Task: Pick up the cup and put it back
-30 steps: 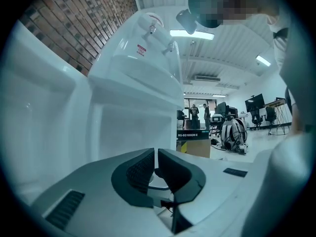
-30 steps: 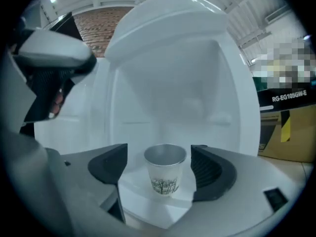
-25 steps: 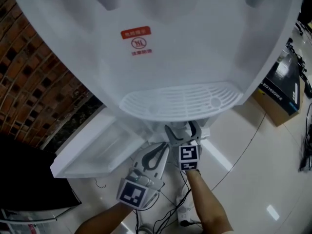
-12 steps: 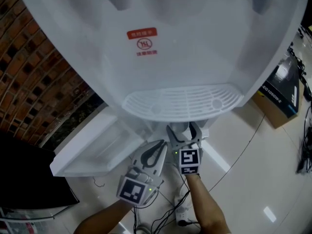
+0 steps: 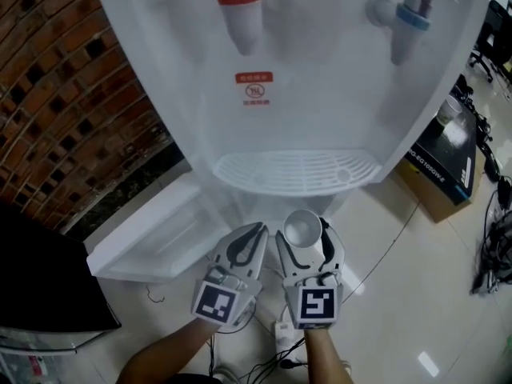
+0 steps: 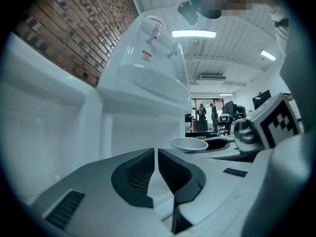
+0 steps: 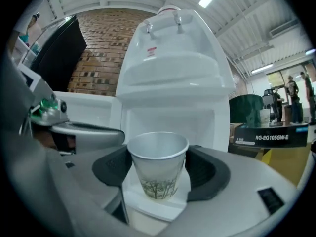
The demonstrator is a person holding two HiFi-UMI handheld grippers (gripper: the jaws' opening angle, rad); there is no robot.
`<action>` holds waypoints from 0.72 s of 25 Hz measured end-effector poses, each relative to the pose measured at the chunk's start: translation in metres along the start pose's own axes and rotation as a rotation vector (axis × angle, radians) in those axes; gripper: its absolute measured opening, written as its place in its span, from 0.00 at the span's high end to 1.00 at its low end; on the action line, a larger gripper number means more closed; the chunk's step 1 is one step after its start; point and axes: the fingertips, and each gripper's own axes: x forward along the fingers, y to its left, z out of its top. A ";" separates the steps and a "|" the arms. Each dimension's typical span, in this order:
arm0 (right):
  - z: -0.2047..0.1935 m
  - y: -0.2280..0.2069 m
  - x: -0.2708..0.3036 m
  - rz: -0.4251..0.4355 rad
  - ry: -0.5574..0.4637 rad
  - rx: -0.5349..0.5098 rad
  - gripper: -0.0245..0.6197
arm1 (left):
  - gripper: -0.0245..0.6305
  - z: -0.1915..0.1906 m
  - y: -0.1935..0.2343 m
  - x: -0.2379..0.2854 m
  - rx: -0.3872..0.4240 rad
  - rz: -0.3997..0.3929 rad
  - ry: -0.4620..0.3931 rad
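Pick-up done: right claw [image 5: 305, 237] clamped on paper cup [image 7: 158, 164], upright between pads, probably lifted clear, just in front of water dispenser [image 5: 320, 94] drip tray [image 5: 296, 173]. Left claw [image 6: 156, 154] closed, empty. Put-back not yet done.

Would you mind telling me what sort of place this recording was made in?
Probably an office or lab corner: a water dispenser with a red tap and a blue tap stands by a brick wall, a cardboard box sits on the tiled floor, and a monitor shows beyond.
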 end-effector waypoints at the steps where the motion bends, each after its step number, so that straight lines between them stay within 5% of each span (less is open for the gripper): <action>1: 0.007 0.001 -0.006 -0.004 -0.003 0.001 0.43 | 0.95 0.003 -0.002 0.000 0.006 -0.004 -0.009; 18: 0.093 0.007 -0.048 -0.013 -0.059 -0.022 0.43 | 0.96 0.087 -0.037 -0.019 0.094 -0.052 -0.083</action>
